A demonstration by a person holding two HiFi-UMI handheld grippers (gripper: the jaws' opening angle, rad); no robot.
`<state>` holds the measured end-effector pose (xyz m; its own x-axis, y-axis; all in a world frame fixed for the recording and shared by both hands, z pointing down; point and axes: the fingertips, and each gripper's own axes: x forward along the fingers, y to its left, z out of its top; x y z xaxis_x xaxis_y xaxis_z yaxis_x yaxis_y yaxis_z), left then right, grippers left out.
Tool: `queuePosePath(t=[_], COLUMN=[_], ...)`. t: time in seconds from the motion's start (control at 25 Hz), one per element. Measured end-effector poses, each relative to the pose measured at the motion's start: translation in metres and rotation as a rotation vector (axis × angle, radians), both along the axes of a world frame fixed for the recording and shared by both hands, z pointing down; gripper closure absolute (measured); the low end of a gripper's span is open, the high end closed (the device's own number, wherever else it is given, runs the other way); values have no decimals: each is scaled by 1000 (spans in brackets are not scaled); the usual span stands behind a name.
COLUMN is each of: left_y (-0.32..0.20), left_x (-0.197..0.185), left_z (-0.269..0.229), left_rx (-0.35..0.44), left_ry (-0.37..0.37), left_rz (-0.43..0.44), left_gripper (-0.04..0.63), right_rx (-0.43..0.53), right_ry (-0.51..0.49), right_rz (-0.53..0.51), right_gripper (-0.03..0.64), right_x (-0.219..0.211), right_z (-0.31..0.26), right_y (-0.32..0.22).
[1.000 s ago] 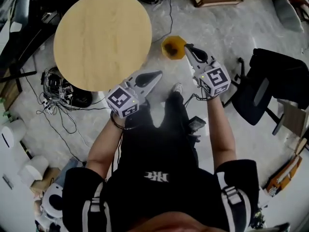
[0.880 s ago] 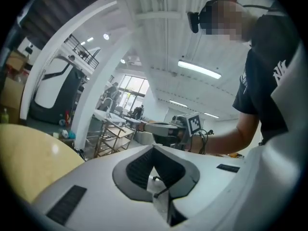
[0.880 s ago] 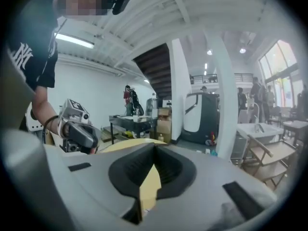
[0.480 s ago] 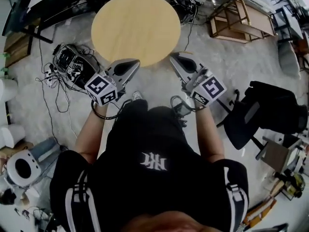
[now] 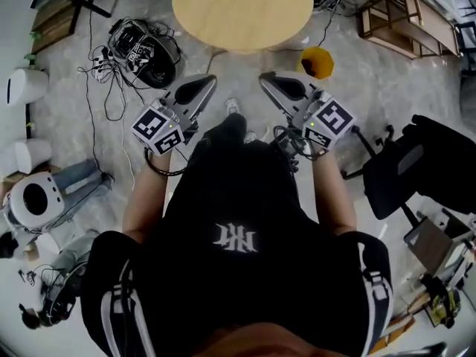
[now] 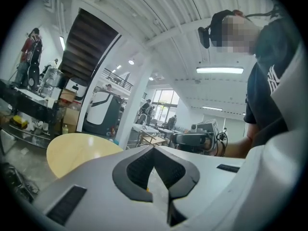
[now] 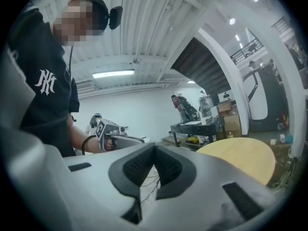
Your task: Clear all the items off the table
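Grey moulded plastic shells form both tools, and each is clenched on nothing. The left tool (image 5: 210, 81) and the right tool (image 5: 265, 78) are held roughly level in front of the waist, with their ribbed black pads pressed together. No item is seen on the tabletop (image 5: 242, 10), whose round face lies bare. The clearing is therefore judged done or nearly done. Whether cleared things lie in the yellow bucket (image 5: 316, 62), set on the floor (image 5: 372, 88) just beside the tabletop's right edge, cannot be made out.

Trouble is expected mostly at foot level. The bucket could be kicked over by the shoe (image 5: 233, 106) if a step is taken to the right. The loose cables (image 5: 104, 88) to the left could be snagged and dragged. The black chair (image 5: 416, 162) to the right could be bumped by an elbow. If the tools are carried forward, their tips could be knocked against the tabletop's rim.

The tool shells are read as hard and smooth, tapering to a point. The floor is pale, mottled and hard. The bucket looks like thin plastic with an angular rim, easily tipped. The cables are thin, limp and tangled. The tabletop is a flat, smooth disc of light wood grain.
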<state>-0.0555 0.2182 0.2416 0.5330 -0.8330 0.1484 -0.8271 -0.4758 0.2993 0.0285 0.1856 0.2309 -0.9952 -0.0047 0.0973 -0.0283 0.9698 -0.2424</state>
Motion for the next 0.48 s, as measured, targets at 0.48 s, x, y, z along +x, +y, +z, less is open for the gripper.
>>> queuePosePath(t=[0.48], left_y=[44], left_x=[7], left_z=[-16], left_rx=[23], left_ry=[14], left_rz=[74], left_gripper=[583], right_rx=[4], right_ry=[-19], right_rz=[47], right_gripper=[614], right_x=[-11], right_z=[-11], right_y=[46])
